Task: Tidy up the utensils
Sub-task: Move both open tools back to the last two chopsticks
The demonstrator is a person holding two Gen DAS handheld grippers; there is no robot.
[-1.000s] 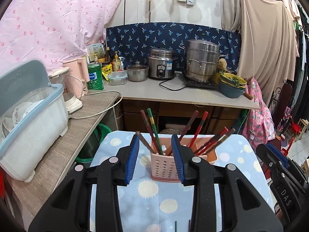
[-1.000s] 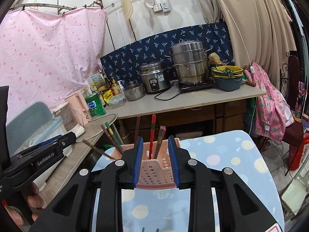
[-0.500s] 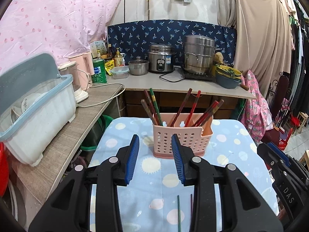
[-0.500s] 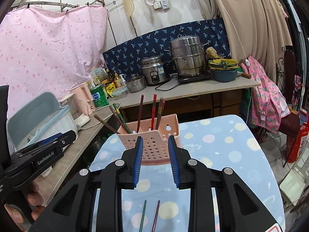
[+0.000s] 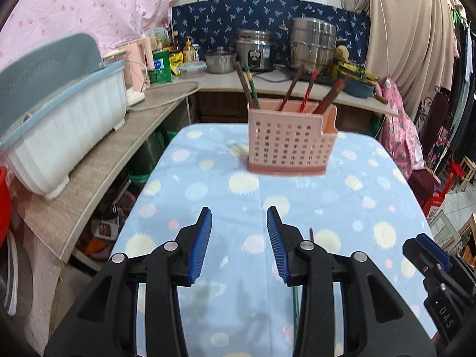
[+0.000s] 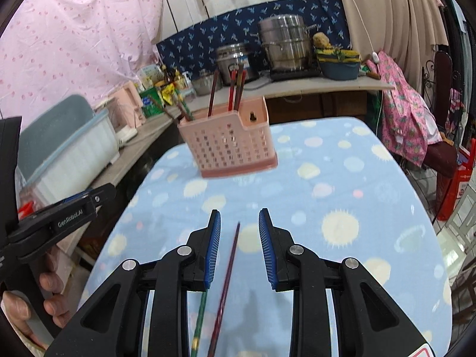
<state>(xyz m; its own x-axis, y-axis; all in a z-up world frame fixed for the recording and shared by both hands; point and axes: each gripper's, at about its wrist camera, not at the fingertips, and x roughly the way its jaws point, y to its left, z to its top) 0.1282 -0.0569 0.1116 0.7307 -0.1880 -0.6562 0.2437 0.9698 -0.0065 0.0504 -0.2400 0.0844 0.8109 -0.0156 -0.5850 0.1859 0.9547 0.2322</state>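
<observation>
A: Both grippers have backed away from the pink perforated plastic basket (image 5: 291,145) of chopsticks, which stands on the spotted blue tablecloth (image 6: 342,196).

B: The left gripper (image 5: 239,244) and right gripper (image 6: 239,248) gape empty (the next pickup, likely): a dark red chopstick (image 6: 227,270) and a green chopstick (image 6: 200,309) lie loose below the right.

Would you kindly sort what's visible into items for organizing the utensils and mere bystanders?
Job:
pink utensil basket
chopsticks standing in it
two loose chopsticks on the cloth

Bystanders:
rice cooker
steamer pot
dish-rack bin
</observation>
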